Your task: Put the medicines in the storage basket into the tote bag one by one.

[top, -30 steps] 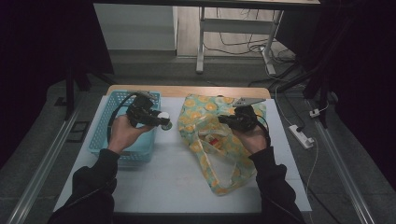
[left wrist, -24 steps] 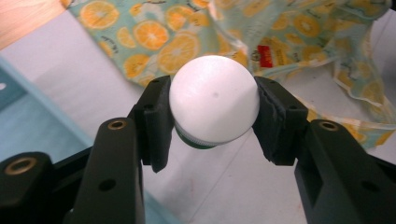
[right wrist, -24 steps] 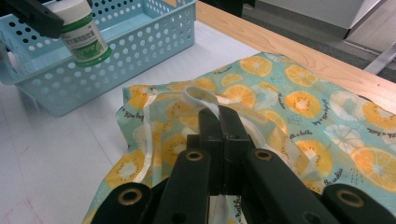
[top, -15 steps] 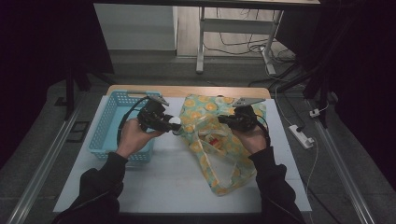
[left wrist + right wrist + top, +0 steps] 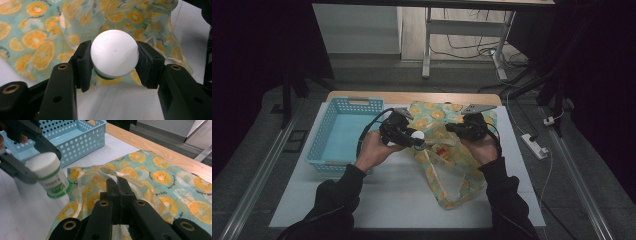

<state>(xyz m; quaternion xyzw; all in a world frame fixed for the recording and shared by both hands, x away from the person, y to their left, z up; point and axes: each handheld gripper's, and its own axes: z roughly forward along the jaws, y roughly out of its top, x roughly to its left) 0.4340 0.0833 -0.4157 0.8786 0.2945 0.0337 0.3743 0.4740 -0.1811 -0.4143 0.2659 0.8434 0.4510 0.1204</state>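
**Bottle picked, bagging not done yet**

While the right hand-held gripper pinches the bag's rim with jaws fully closed, holding the orange-print bag open, the left hand-held gripper has its pads clamped on the white-capped bottle. In the right gripper view the bottle hangs in the air just beside the bag's mouth, above the white surface and not inside. The blue basket looks empty as far as the high view shows, so the pick is done. My read of what's left: carry the bottle over the opening, lower it in, release, then let go of the rim.
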